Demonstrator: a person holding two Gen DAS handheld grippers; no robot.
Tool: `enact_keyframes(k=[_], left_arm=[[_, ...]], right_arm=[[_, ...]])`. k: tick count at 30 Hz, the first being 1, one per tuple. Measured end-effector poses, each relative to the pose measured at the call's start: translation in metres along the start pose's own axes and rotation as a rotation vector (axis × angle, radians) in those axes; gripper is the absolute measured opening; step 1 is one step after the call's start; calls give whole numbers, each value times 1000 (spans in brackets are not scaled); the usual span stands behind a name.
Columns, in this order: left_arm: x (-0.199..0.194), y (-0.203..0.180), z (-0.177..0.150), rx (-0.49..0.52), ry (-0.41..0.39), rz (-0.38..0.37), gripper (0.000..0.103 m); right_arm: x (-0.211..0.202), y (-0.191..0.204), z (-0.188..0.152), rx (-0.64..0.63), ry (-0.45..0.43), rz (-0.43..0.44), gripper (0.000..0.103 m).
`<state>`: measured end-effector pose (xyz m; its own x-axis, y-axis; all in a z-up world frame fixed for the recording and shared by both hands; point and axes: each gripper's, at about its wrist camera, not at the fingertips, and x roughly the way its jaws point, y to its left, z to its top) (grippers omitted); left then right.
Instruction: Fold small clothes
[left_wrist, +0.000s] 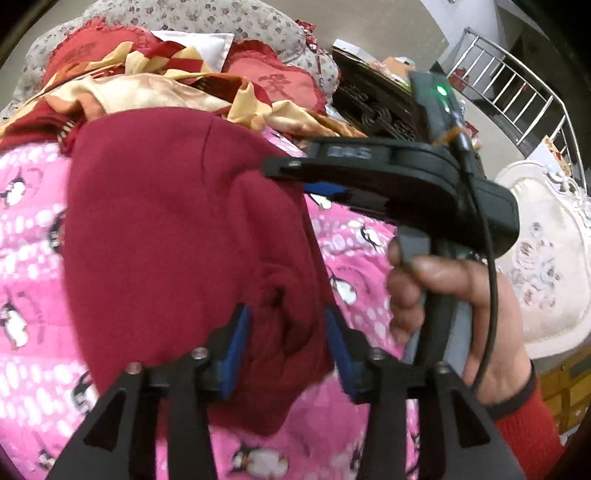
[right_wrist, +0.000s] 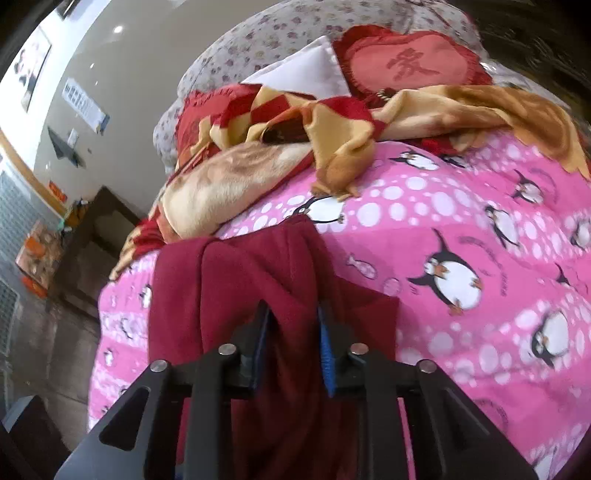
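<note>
Setting: a bed covered by a pink penguin-print quilt, with a red-and-gold blanket heaped toward the head and a floral grey pillow behind it.

Left wrist view. I see the dark red garment draped over the quilt, spreading up and left from my left gripper. Its jaws are pinching a bunched fold of the garment between the blue pads; cloth fills the whole gap. On the right of this view the right gripper comes in sideways, held by the person's right hand, its jaws closed on the garment's edge. A green light glows on that gripper's body. A red heart-shaped cushion lies beyond the blanket. Further right: a metal railing and a cream carved headboard. The image is slightly motion-blurred.

Right wrist view. The quilt fills the right half of the view. The garment hangs in folds from the right gripper, running up between the jaws, which pinch it. The lower part of the garment drops below the jaws and out of view. The blanket lies crumpled above, just beyond the garment's top edge; the cushion sits behind it. At left, a dark cabinet stands against a pale wall.
</note>
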<state>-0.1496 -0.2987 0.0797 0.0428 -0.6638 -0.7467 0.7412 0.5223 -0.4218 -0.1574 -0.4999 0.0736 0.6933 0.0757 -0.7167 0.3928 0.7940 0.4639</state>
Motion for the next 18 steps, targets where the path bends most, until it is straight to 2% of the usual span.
enact_keyframes(k=[2,5,8,11,12,13,14,16,17,18], left_arm=[[-23,6,-4,17,-32,34,73],[-52,18,-9,49,-95,123,75],[-61,31,-13,56,-105,209,75],[-55,42,-19,31,-81,246,75],[-53,44,-22,29,-74,247,75],[-47,45,-25,34,-63,256,75],[-43,46,-29,39,-52,267,75],[-31,47,-37,56,-22,282,75],[-25,48,-41,62,-11,285,75],[-20,47,-46,66,-2,290,75]], right_arm=[[-19,2,-7,-21,-12,15,56],[-40,8,-21,-40,-17,40,66],[-44,25,-41,-86,22,60,67],[-38,37,-58,-140,60,72,67],[-36,41,-64,-166,68,60,62],[-35,43,-69,-195,64,33,45],[-38,44,-73,-218,47,-1,44],[-47,36,-77,-226,19,-41,33],[-48,31,-77,-237,11,-90,31],[-45,20,-77,-244,9,-194,28]])
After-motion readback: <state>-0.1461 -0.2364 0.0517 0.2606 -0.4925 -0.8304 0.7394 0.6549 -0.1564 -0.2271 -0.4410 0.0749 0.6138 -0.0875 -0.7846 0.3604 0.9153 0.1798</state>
